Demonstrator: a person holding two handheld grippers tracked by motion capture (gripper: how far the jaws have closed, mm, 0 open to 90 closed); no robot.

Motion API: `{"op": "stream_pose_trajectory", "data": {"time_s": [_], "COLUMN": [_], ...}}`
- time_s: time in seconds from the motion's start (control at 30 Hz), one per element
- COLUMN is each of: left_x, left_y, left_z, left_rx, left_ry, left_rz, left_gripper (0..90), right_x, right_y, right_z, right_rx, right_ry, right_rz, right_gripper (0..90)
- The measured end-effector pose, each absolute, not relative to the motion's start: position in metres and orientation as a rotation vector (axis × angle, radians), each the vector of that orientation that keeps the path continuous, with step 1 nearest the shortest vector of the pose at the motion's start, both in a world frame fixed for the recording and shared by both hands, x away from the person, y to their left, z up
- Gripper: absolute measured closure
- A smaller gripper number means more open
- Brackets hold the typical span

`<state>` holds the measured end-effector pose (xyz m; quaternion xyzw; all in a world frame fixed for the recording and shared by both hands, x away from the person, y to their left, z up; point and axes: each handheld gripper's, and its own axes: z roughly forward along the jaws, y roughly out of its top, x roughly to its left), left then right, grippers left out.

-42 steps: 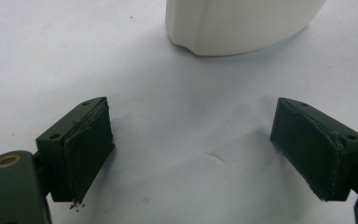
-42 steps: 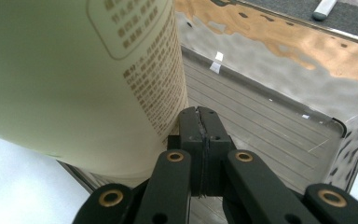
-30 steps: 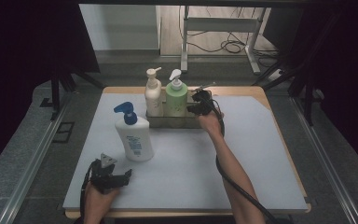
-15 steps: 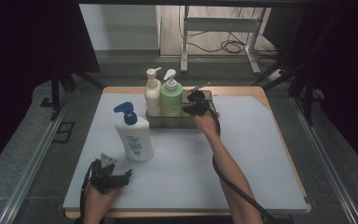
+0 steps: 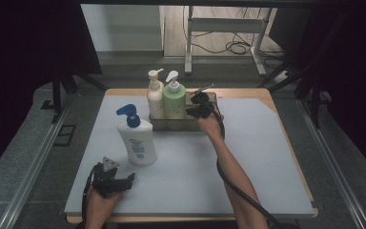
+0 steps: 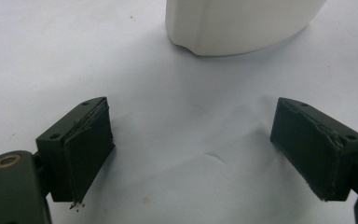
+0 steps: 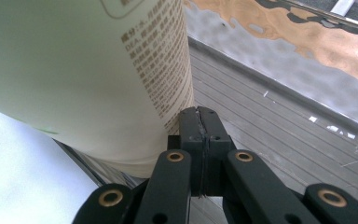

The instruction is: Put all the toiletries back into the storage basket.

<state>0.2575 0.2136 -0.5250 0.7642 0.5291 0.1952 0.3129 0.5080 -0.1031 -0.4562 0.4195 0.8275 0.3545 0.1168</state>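
A pale green pump bottle (image 5: pixel 174 102) stands in a shallow metal tray (image 5: pixel 181 126) beside a cream pump bottle (image 5: pixel 155 98). My right gripper (image 5: pixel 191 111) is inside the tray at the green bottle's right side. In the right gripper view its jaws are shut with nothing between them, and the tips (image 7: pixel 199 116) touch the green bottle's printed wall (image 7: pixel 74 70). A white bottle with a blue pump (image 5: pixel 136 139) stands on the mat to the tray's front left. My left gripper (image 5: pixel 123 182) rests open near the table's front, with the white bottle's base (image 6: pixel 237 23) just ahead of its jaws (image 6: pixel 191 149).
A white mat (image 5: pixel 248 157) covers the wooden table (image 5: pixel 267 95). The tray's ribbed floor (image 7: pixel 270 116) lies bare to the right of the green bottle, with a reflective wall (image 7: pixel 307 42) behind it. Beyond the table are a metal stand and cables (image 5: pixel 228 47).
My right gripper has moved left inside the tray, and the green bottle has shifted left with it, closer to the cream bottle. The left gripper has stayed where it was.
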Motion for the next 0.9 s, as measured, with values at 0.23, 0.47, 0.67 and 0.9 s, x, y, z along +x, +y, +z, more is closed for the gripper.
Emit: {"op": "stream_pose_trajectory", "data": {"time_s": [0.23, 0.47, 0.67, 0.9], "left_x": [0.257, 0.258, 0.258, 0.258], "left_y": [0.214, 0.214, 0.214, 0.214], "left_z": [-0.525, -0.525, -0.525, -0.525], "left_rx": [2.016, 2.017, 2.015, 2.017], "left_ry": [1.395, 1.395, 1.395, 1.395], "left_rz": [0.515, 0.514, 0.514, 0.513], "left_gripper": [12.3, 12.3, 12.3, 12.3], "right_x": [0.506, 0.502, 0.497, 0.488], "right_y": [-0.105, -0.110, -0.113, -0.119], "right_z": [-0.456, -0.451, -0.445, -0.435], "right_rx": [1.225, 1.208, 1.163, 1.092], "right_ry": [2.414, 2.401, 2.393, 2.397], "right_rz": [1.044, 1.073, 1.067, 1.081], "right_gripper": [85.7, 82.4, 71.9, 58.5]}}
